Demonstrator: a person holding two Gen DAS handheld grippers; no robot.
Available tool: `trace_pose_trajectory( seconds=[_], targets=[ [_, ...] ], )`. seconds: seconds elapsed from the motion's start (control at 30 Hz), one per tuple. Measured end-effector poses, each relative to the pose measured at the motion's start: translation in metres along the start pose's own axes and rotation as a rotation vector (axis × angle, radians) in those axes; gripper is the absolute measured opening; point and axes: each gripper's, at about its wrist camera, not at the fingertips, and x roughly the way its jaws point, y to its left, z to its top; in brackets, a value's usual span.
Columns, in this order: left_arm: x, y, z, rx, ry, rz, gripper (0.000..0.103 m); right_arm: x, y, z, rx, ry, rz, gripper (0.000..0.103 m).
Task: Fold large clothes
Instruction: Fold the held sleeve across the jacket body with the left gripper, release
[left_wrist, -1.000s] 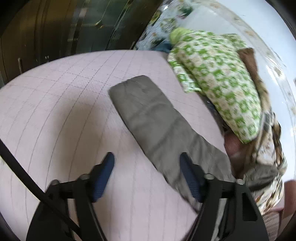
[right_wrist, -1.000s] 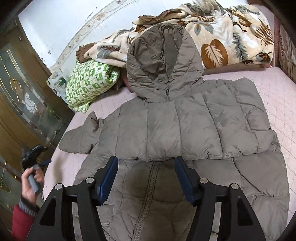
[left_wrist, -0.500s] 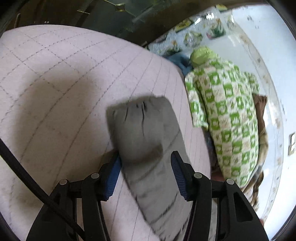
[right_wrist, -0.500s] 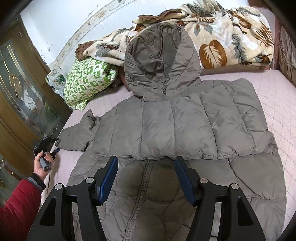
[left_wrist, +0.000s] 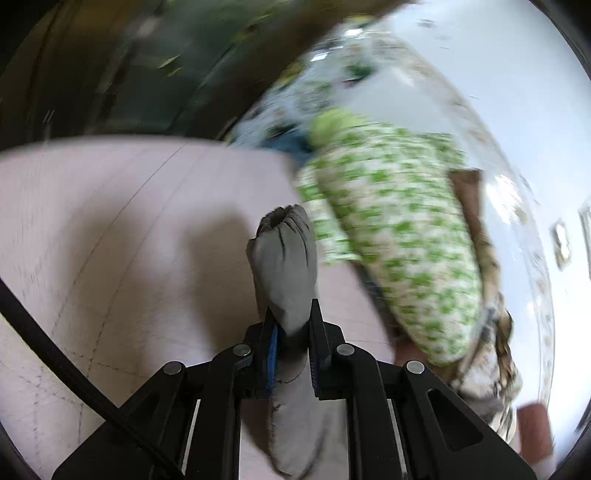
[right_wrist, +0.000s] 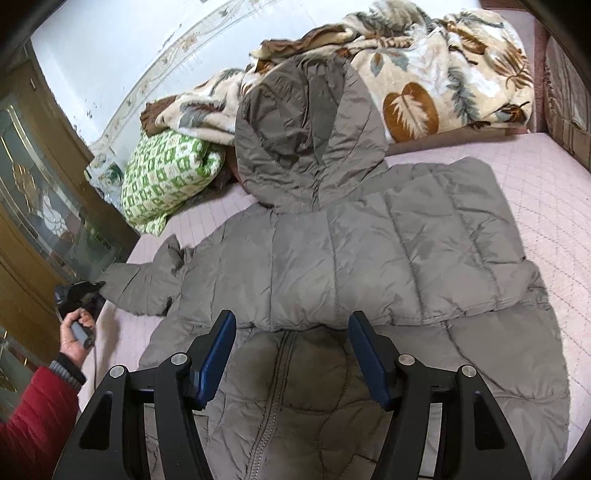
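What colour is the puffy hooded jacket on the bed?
The puffy hooded jacket is plain grey-brown, clearest in the right wrist view.

We find no readable text, label, brand, number or sign in either view; the green-and-white pillow (right_wrist: 166, 177) at ten o'clock carries only a block pattern, no letters.

From my feed, the bed (right_wrist: 535, 206) wore a pale pink quilted cover stitched in a diamond grid. Against the white wall (right_wrist: 103, 55), which carried a faded patterned border, a leaf-print blanket (right_wrist: 443, 74) lay heaped, with a green-and-white checked pillow (right_wrist: 162, 177) beside it. To the left stood a wooden cabinet (right_wrist: 33, 229) with decorated glass doors. The light looked like soft daylight, though I couldn't see its source.
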Motion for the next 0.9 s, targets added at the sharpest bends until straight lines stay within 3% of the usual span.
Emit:
trace_pose_trajectory(
  seconds=[0.2,0.4,0.57,0.9],
  targets=[
    [-0.061,-0.109,0.000,0.185,-0.041,-0.114,0.013,-0.025,-0.013,0.009,0.047,-0.071,-0.007,0.068],
    [-0.121,-0.230,-0.035,0.355,-0.053,-0.247,0.013,-0.055,-0.033,0.016,0.093,-0.155,-0.022,0.068],
    [-0.141,-0.309,-0.093,0.473,0.012,-0.330,0.013,-0.078,-0.050,0.022,0.131,-0.211,-0.031,0.068],
    [-0.112,-0.381,-0.246,0.614,0.207,-0.423,0.013,-0.118,-0.090,0.028,0.221,-0.295,-0.039,0.068]
  ],
)
